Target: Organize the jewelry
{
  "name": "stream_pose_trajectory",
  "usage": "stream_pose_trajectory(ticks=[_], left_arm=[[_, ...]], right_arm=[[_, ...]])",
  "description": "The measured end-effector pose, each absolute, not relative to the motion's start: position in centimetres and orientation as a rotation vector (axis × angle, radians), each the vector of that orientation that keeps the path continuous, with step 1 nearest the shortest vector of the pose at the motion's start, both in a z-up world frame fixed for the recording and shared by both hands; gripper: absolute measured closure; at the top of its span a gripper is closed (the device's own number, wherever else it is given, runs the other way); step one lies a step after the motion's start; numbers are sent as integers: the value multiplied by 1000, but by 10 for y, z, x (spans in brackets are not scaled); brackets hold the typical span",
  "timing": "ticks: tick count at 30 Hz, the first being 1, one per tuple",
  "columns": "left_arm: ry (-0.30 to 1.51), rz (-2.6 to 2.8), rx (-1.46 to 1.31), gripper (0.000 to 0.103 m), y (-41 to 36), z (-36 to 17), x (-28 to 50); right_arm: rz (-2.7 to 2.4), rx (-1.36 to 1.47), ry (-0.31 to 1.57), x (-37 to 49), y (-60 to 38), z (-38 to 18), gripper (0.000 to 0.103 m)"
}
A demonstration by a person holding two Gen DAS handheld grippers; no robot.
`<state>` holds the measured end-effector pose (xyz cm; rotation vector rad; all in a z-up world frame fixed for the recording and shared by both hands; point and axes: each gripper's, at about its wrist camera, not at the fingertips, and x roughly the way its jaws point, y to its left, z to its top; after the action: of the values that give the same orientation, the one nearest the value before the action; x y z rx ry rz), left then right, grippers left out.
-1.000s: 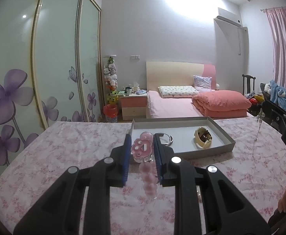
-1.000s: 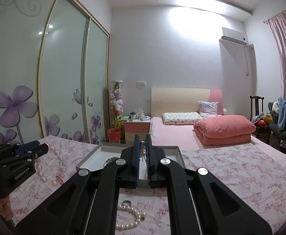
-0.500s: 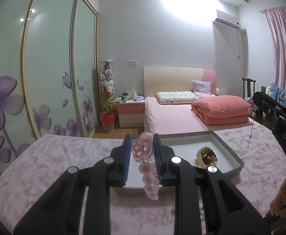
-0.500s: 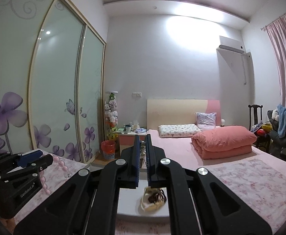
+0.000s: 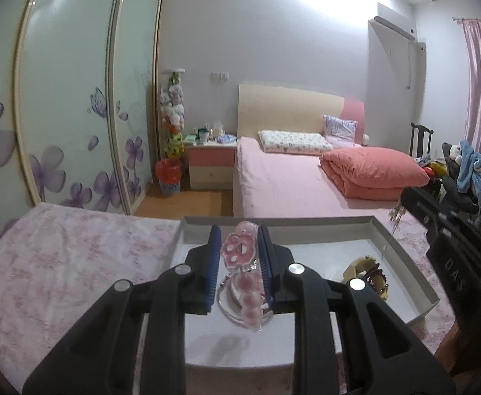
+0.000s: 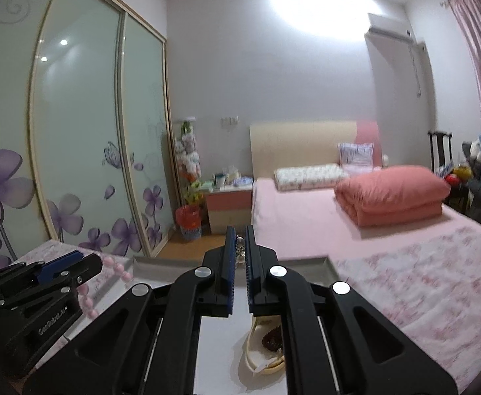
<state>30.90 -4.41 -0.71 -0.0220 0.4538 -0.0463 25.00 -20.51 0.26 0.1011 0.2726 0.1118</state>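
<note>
both wrist views bedward, sharing tray point(image 5: 401, 247)

A pink floral bedspread point(image 5: 59, 273) covers the near surface. A shallow grey tray point(image 5: 405, 263) lies directly on it, holding a cream hair claw point(image 5: 365, 271) and a silver ring point(image 5: 227, 299).

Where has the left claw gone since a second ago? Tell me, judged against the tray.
Yes: the left claw, shut on the pink bead bracelet, moved forward over the tray.
</note>
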Motion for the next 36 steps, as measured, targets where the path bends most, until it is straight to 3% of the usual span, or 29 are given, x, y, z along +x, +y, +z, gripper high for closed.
stream_pose_trajectory(ticks=[14,15,17,19,29,36], left_arm=[[490,-83,-40,80,-46,-32,323],[487,-82,-40,78,-47,-31,323],[482,-83,-44,72,-47,-30,323],[484,-84,-53,71,-46,-31,323],[515,-67,-89,70,-34,-26,318],[612,-141,-36,61,-32,-31,283]], right_arm=[[164,211,428,279,-215,-6,94],[166,216,435,280,-215,-7,91],[166,227,435,279,-217,-7,72],[158,224,420,277,-218,-6,62],[127,225,384,269,-228,6,61],[109,161,410,242,-234,17,61]])
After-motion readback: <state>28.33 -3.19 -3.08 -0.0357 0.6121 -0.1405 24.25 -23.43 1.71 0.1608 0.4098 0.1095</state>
